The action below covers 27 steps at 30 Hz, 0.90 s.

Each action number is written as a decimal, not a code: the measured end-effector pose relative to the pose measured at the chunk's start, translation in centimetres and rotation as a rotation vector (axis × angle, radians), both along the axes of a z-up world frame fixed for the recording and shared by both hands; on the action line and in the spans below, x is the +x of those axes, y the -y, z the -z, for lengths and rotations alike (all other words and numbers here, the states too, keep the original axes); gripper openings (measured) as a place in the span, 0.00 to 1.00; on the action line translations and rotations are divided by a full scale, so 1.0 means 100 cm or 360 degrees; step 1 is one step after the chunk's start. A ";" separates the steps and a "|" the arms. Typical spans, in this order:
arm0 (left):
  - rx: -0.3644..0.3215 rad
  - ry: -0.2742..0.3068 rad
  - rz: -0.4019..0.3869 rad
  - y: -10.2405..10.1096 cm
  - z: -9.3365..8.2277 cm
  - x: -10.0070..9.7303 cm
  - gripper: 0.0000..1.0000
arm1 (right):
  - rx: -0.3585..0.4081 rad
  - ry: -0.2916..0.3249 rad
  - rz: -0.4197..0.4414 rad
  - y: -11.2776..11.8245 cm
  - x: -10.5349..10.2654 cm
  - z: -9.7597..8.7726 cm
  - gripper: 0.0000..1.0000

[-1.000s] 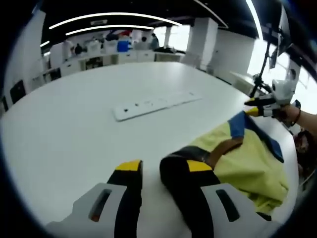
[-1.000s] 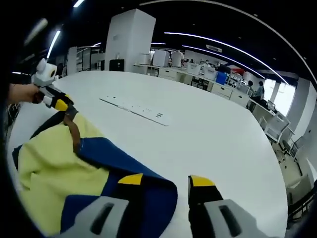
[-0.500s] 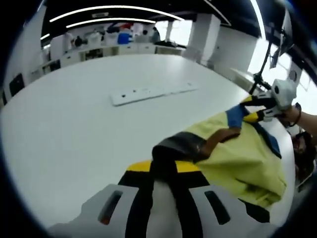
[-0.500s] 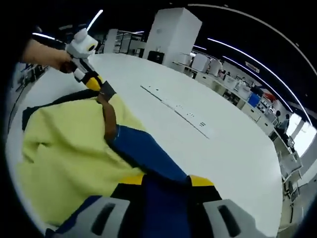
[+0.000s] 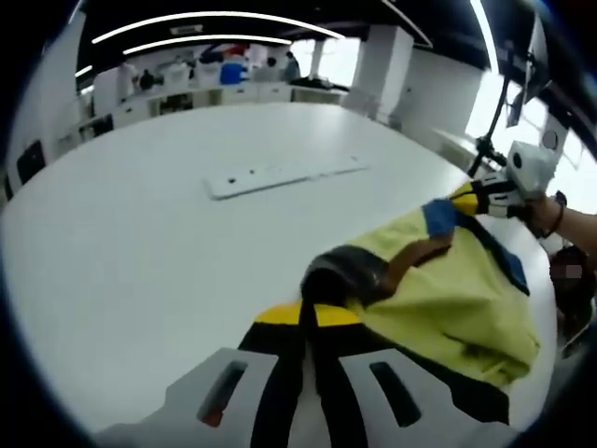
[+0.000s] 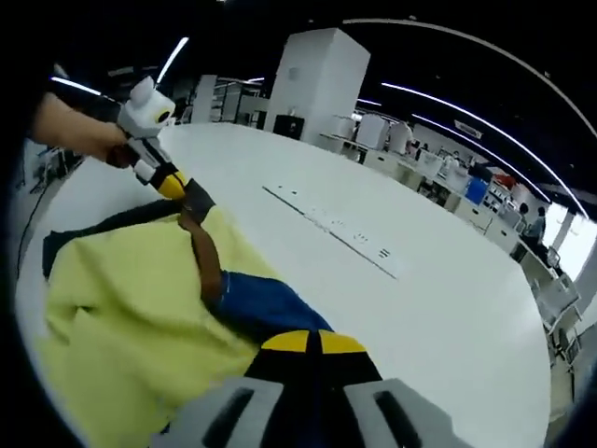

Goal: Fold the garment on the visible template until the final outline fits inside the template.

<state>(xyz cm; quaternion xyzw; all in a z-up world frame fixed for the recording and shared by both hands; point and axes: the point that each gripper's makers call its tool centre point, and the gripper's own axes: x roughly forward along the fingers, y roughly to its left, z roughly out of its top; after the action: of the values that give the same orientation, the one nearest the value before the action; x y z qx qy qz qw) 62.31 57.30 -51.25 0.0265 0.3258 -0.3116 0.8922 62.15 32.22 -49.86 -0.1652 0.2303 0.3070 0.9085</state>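
- Nearest in the left gripper view, the left gripper (image 5: 312, 322) has gone from spread a second ago to pressed together on a dark edge of the garment (image 5: 448, 289), its yellow tips meeting over the cloth.
- In the right gripper view, the right gripper (image 6: 308, 343) has likewise closed; its jaws, open beside the blue panel a second ago, now pinch that blue part of the garment (image 6: 131, 308).
- Each gripper shows in the other's view at the garment's far corner, so both ends look held; the grasp step appears done and a lift or fold can follow.
- The garment, yellow with blue and brown bands, lies rumpled on the white table (image 5: 140, 243), near its edge.
- Beyond it, a flat white strip (image 5: 280, 175) lies on the table, well apart from the cloth.
- I cannot make out a template outline, so the fit cannot be judged.
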 end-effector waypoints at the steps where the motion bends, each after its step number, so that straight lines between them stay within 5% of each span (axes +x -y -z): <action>1: -0.0012 0.0019 -0.0008 -0.001 -0.006 0.003 0.00 | 0.0073 0.0006 0.0041 0.001 0.004 -0.006 0.00; 6: -0.0103 0.0068 -0.0024 0.000 -0.019 0.015 0.00 | 0.0449 -0.0022 0.0300 0.011 0.028 -0.023 0.00; 12: -0.0103 0.0017 -0.0073 0.004 -0.002 0.028 0.00 | 0.0720 -0.0228 0.0665 0.018 0.049 -0.002 0.00; 17: -0.0036 -0.0014 -0.0089 0.005 0.012 0.033 0.00 | 0.0719 -0.0292 0.0848 0.029 0.057 0.020 0.00; 27: 0.0045 0.0017 -0.0101 0.002 0.013 0.037 0.05 | 0.0582 -0.0301 0.0846 0.033 0.053 0.029 0.03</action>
<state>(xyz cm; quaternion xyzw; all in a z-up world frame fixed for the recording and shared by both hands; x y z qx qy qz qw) 65.98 57.09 -52.50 0.0302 0.3262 -0.2783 0.9029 67.41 28.93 -52.76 0.0955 0.2897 0.1095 0.9460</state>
